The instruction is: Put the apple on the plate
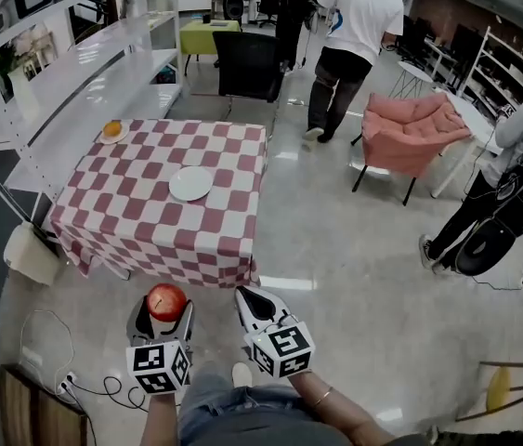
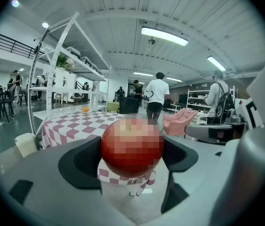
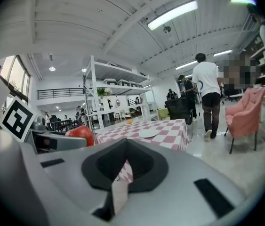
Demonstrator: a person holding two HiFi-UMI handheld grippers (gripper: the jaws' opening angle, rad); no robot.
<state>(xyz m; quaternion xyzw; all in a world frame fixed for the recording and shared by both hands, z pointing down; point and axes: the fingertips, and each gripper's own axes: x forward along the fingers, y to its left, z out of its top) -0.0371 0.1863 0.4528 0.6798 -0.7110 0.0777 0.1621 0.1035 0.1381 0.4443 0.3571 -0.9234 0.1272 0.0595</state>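
A red apple (image 1: 166, 301) sits between the jaws of my left gripper (image 1: 162, 316), which is shut on it; in the left gripper view the apple (image 2: 132, 147) fills the gap between the black pads. My right gripper (image 1: 254, 307) is shut and holds nothing, level with the left one; in the right gripper view its jaws (image 3: 125, 166) meet at the tip. Both hang over the floor in front of the table. A white plate (image 1: 190, 183) lies in the middle of the red-and-white checked table (image 1: 140, 221), well beyond both grippers. The plate (image 3: 148, 133) also shows in the right gripper view.
A small dish with an orange fruit (image 1: 112, 130) sits at the table's far left corner. White shelving (image 1: 66, 72) runs along the left. A black chair (image 1: 247, 63) stands behind the table, a pink armchair (image 1: 410, 133) to the right. People (image 1: 349, 40) stand farther off.
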